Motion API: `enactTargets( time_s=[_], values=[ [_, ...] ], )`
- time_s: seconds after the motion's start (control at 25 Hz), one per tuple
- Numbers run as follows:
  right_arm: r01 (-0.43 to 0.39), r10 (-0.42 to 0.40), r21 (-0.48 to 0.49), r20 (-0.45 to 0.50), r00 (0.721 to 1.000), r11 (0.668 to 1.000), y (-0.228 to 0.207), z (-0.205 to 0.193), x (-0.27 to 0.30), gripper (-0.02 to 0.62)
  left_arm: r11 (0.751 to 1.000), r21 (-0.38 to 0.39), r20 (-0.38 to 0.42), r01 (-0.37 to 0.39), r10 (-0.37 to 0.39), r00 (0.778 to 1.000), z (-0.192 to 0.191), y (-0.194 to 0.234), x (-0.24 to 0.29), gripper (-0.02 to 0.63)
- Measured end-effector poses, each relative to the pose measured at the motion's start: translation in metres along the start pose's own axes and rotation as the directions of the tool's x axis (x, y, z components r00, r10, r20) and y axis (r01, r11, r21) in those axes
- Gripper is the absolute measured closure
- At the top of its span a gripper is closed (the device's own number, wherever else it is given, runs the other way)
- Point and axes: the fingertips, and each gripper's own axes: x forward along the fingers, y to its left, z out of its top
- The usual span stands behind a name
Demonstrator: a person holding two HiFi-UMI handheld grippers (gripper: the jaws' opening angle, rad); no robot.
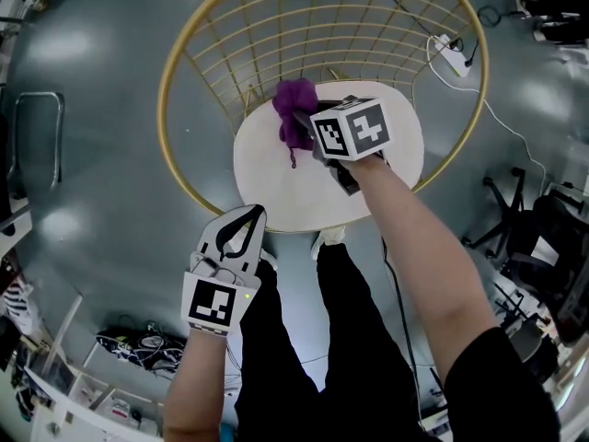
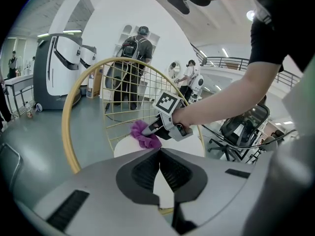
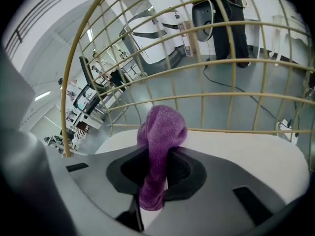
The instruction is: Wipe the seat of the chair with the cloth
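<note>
One chair (image 1: 166, 99) to deal with: gold wire back curving round a white seat (image 1: 276, 173), and I'd say the wiping has barely got going. The right gripper (image 1: 311, 129) is over the seat's back half. The left gripper (image 1: 250, 215) hangs just off the seat's front edge, jaws pressed together on nothing. The cloth (image 1: 294, 109) is a purple wad pinched in the right jaws, bunched up past the tips at the rear of the seat, close to the wires. I can't tell if it's actually touching the seat or just above it. What worries me is that it's balled up, so only a small patch would wipe, and if it's pressed flat the hard jaw tips could scrape the seat instead. It's also only gripped by a narrow strip, so a hard drag might pull it free. Sweep too far back and it could snag on the wires. Nothing is bracing the chair either, so it may scoot.
</note>
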Motion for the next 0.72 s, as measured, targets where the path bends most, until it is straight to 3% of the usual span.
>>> enactTargets(
  time_s=[0.24, 0.72],
  values=[
    [0.123, -0.125, 0.069, 0.023, 0.992, 0.99, -0.069, -0.012, -0.032, 0.52, 1.0, 0.014, -0.006, 0.015, -0.015, 1.0, 0.005, -0.013, 0.012, 0.598],
    [0.294, -0.313, 0.211, 0.063, 0.948, 0.932, -0.154, -0.034, -0.115, 0.52, 0.996, 0.058, -0.028, 0.071, -0.07, 0.997, 0.023, -0.044, 0.035, 0.598]
  ],
)
